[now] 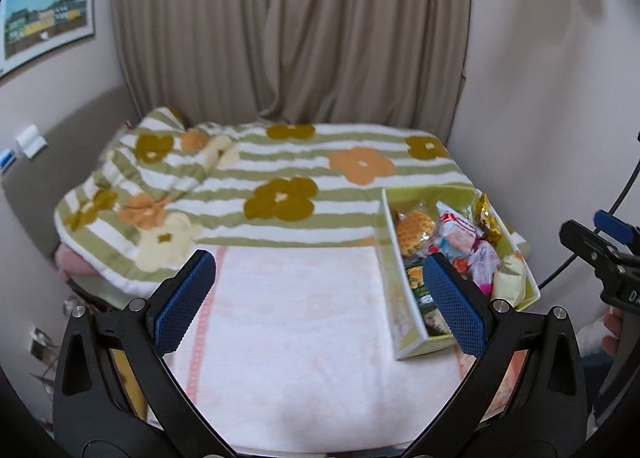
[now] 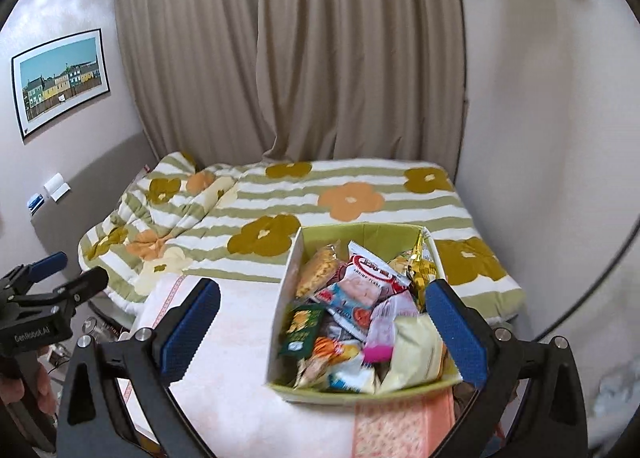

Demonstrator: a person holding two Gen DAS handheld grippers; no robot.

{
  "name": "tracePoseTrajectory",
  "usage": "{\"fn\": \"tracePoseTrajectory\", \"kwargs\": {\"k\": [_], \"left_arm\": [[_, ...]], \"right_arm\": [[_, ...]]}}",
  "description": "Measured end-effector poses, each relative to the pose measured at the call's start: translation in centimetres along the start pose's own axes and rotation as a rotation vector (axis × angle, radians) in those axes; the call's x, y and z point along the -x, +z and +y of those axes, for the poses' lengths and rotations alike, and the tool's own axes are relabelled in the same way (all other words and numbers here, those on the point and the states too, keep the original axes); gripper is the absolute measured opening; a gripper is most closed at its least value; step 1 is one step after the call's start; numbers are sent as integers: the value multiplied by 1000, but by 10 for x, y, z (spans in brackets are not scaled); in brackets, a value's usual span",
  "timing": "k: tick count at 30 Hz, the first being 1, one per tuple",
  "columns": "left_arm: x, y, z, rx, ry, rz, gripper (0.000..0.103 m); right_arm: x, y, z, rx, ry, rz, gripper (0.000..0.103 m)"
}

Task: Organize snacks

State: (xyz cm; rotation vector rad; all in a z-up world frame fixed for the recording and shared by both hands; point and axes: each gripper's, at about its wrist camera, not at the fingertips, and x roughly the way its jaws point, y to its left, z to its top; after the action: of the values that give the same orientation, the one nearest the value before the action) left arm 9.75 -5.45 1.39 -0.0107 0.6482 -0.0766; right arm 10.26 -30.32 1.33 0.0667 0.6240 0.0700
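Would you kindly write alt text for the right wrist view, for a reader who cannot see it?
An open right tool hovers over a green box heaped with snack packets, which rests on a pale towel on a bed. A flowered striped quilt and beige curtains lie beyond; the left tool, also open, shows at the left edge.

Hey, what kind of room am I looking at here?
Most likely a bedroom. A bed with a green-striped floral quilt fills the room, beige curtains hang drawn behind it, and a framed picture of colourful houses is on the wall. A green box of snack packets sits on a towel at the near end.
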Motion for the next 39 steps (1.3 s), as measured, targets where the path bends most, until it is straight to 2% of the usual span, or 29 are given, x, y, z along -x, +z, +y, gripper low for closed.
{"fn": "tracePoseTrajectory", "kwargs": {"k": [5, 13, 18, 39], "left_arm": [[34, -20, 24, -3, -7, -38, 103], [64, -42, 34, -41, -13, -79, 103], [69, -48, 36, -51, -25, -87, 103], [77, -50, 38, -53, -24, -97, 103]], "right_arm": [[27, -28, 30, 6, -18, -24, 102], [51, -51, 52, 1, -56, -51, 102], [61, -55, 60, 1, -79, -79, 102], [65, -57, 62, 0, -79, -86, 102]]}}
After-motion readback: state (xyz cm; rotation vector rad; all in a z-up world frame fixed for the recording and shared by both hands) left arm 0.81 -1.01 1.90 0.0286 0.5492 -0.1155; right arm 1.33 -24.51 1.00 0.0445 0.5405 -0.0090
